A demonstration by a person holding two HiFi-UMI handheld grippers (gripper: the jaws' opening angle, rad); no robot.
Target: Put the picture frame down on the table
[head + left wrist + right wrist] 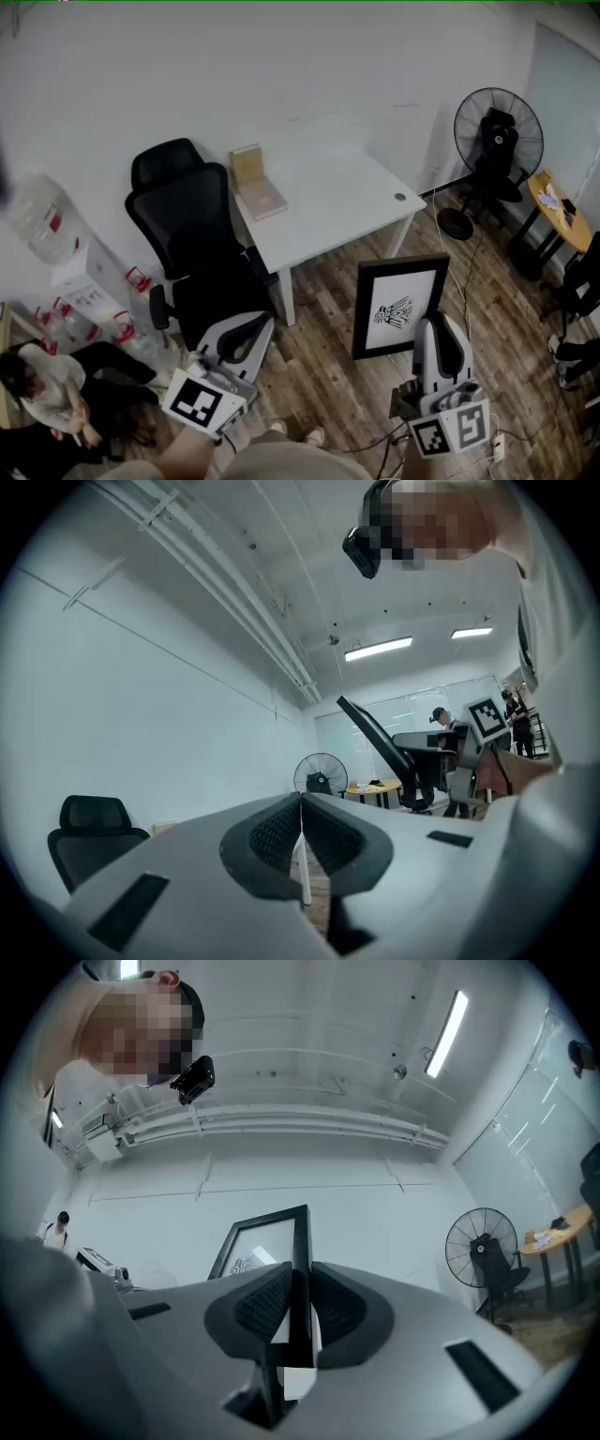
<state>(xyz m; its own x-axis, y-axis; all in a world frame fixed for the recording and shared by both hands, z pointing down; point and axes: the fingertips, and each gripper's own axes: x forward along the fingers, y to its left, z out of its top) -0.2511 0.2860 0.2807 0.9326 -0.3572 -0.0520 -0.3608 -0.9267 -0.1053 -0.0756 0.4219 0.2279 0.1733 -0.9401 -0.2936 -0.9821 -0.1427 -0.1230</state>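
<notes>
Right gripper view: right gripper (298, 1290) pinching picture frame (265, 1241) edge (frame upright); left gripper (302, 832) pressed together, empty.

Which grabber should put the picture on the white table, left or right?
Right. The right gripper is clamped on the picture frame's edge and holds it upright, close to the white table. The left gripper is shut on nothing, down by the black chair.
</notes>
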